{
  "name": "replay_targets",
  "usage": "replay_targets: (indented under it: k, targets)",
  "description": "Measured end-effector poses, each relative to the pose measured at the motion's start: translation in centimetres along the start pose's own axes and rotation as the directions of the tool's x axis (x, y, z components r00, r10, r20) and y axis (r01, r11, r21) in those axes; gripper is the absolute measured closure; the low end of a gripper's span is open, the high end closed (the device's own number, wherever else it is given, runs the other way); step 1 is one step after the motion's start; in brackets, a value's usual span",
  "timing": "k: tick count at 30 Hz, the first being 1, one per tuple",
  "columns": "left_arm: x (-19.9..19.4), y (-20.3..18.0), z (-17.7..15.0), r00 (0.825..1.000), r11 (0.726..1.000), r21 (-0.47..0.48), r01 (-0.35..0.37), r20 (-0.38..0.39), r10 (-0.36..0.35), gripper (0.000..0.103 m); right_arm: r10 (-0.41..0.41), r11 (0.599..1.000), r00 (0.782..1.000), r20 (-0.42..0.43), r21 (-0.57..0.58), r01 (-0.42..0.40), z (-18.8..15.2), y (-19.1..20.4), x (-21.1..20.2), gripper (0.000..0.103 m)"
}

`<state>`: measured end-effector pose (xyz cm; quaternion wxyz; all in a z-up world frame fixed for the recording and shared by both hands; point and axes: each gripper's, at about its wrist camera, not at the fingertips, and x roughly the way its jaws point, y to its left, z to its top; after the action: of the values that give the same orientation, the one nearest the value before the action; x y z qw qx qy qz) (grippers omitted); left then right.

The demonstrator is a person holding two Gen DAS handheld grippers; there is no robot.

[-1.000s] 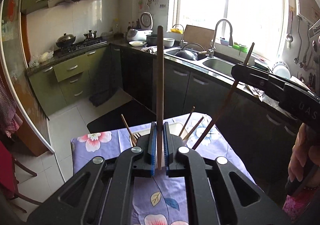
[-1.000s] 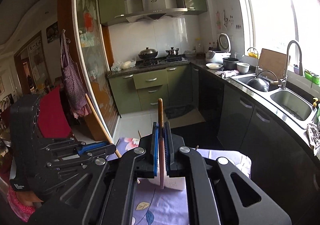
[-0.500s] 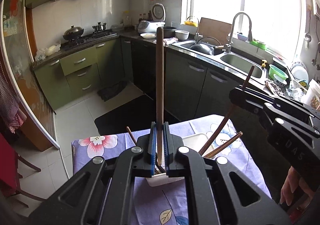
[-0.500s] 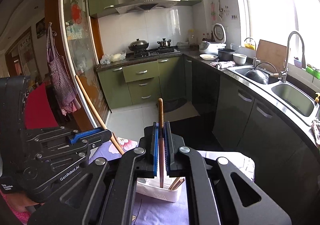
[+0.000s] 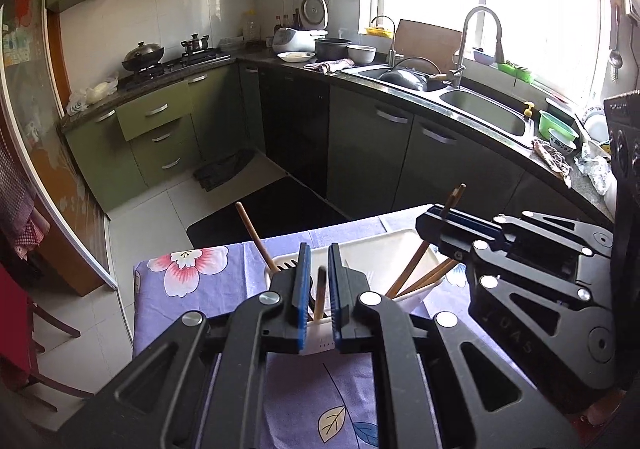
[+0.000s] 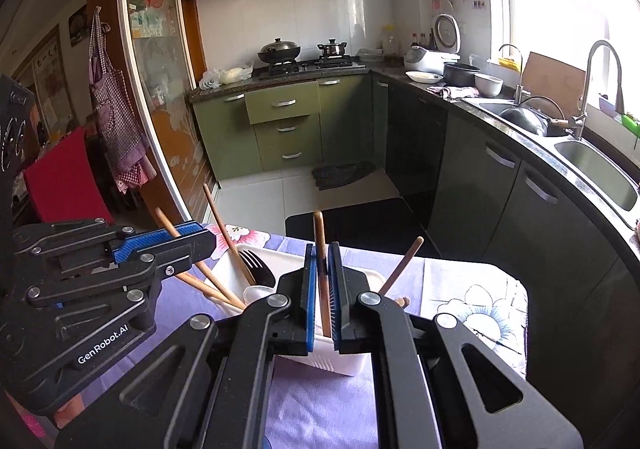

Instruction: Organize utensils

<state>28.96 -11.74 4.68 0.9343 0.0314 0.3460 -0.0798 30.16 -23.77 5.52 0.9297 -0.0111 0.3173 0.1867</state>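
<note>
Left wrist view: a counter draped in a purple floral cloth (image 5: 192, 277) stands in a kitchen with green cabinets (image 5: 156, 117), a range hood, a stove carrying a wok (image 5: 142, 55), and a steel sink (image 5: 480, 111) under a bright window. A dark mat (image 5: 280, 209) lies on the pale tiled floor beyond the counter's far edge. On the cloth sits a white basket (image 5: 384, 245) holding a wooden-handled fork (image 5: 256, 237) and another loose stick.

The left gripper (image 5: 319, 261) has its fingers pressed together on the left chopstick (image 5: 320, 293). Only a short tip rises above the blue pads, and the lower end reaches down into the basket. From the right wrist view this chopstick slants, its top leaning away to the left of the picture.

The right gripper (image 6: 322, 249) pinches the right chopstick (image 6: 322, 281) between closed fingers. Its long axis runs nearly upright in that view, top toward the floor mat, lower end inside the basket near the near wall.
</note>
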Motion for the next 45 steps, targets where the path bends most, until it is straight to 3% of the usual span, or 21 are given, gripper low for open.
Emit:
replay_targets:
  k: [7, 14, 16, 17, 19, 22, 26, 30, 36, 40, 45]
  targets:
    - [-0.3, -0.5, 0.0, 1.000, 1.000, 0.006, 0.011, 0.001, -0.011, 0.094, -0.008, 1.000, 1.000, 0.009, -0.020, 0.009, -0.3, 0.7, -0.6, 0.096]
    - [-1.8, -0.7, 0.2, 0.999, 1.000, 0.000, 0.018, 0.042, -0.018, 0.094, -0.015, 0.999, 0.998, 0.055, -0.038, 0.017, -0.5, 1.5, -2.7, 0.089]
    - [-2.9, -0.5, 0.1, 0.998, 1.000, -0.004, 0.023, 0.066, -0.023, 0.085, -0.018, 0.999, 0.997, 0.077, -0.042, 0.021, -0.8, 1.8, -3.8, 0.082]
    - [-3.6, -0.4, -0.1, 0.997, 1.000, -0.006, 0.026, 0.079, -0.026, 0.075, -0.020, 0.999, 0.996, 0.091, -0.045, 0.024, -1.0, 2.0, -4.6, 0.078]
    - [-5.2, -0.1, -1.0, 0.993, 0.999, -0.015, 0.029, 0.114, -0.027, 0.065, -0.025, 0.998, 0.993, 0.114, -0.049, 0.030, -1.8, 2.3, -6.2, 0.077]
    - [-7.8, 1.1, -3.6, 0.986, 0.999, -0.044, 0.033, 0.163, -0.025, 0.056, -0.052, 0.997, 0.988, 0.147, -0.047, 0.059, -3.7, 2.6, -8.7, 0.066]
    - [-10.6, 2.6, -8.7, 0.982, 0.996, -0.081, 0.033, 0.189, -0.017, 0.034, -0.101, 0.993, 0.981, 0.168, -0.038, 0.109, -7.8, 3.0, -11.6, 0.051]
    - [-12.3, 2.8, -13.9, 0.978, 0.998, -0.052, -0.036, 0.202, 0.046, 0.016, -0.164, 0.985, 0.971, 0.173, -0.024, 0.171, -12.4, 3.2, -14.0, 0.039]
    - [-14.6, 2.4, -19.5, 0.973, 0.997, -0.029, -0.073, 0.216, 0.078, 0.007, -0.215, 0.976, 0.959, 0.183, -0.008, 0.220, -17.8, 3.6, -17.4, 0.017]
    - [-16.6, 1.9, -21.6, 0.966, 0.997, -0.033, -0.074, 0.245, 0.080, 0.007, -0.223, 0.974, 0.957, 0.183, 0.001, 0.227, -20.9, 4.1, -19.4, 0.005]
    - [-18.3, 1.5, -22.8, 0.962, 0.996, -0.047, -0.078, 0.258, 0.088, 0.007, -0.222, 0.975, 0.959, 0.175, 0.024, 0.221, -23.5, 4.4, -21.7, 0.005]
